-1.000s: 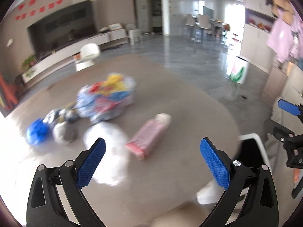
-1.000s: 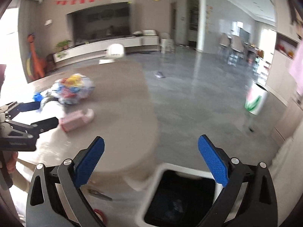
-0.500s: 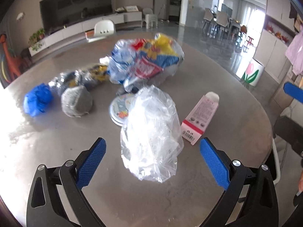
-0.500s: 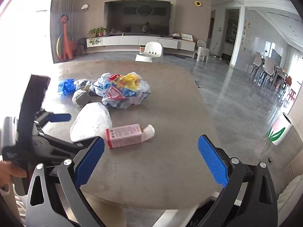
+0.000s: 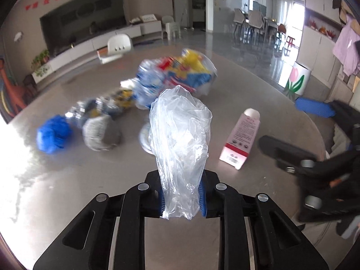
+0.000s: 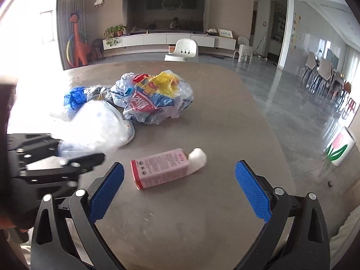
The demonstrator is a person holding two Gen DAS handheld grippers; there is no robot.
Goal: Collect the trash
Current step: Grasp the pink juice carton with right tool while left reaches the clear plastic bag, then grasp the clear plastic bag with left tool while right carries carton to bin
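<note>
My left gripper (image 5: pixel 181 199) is shut on a clear crumpled plastic bag (image 5: pixel 180 139), which stands up between its blue pads above the round table (image 5: pixel 67 180). The bag also shows in the right wrist view (image 6: pixel 99 126), held by the left gripper (image 6: pixel 60 153). My right gripper (image 6: pixel 180 191) is open and empty, its fingers on either side of a pink carton (image 6: pixel 160 171) lying on the table. The carton also shows in the left wrist view (image 5: pixel 241 144), with the right gripper (image 5: pixel 299 130) beside it.
Behind lie a colourful bag of wrappers (image 6: pixel 157 96), a blue plastic wad (image 5: pixel 54 135), a grey ball (image 5: pixel 101 135) and a round lid (image 5: pixel 145 138). A white chair (image 6: pixel 183 50) stands past the table's far edge. A tulip-printed bin (image 6: pixel 337 148) stands on the floor at right.
My left gripper moved in and shut on the clear plastic bag. My right gripper swung from over the black bin to the table and now frames the pink carton.
</note>
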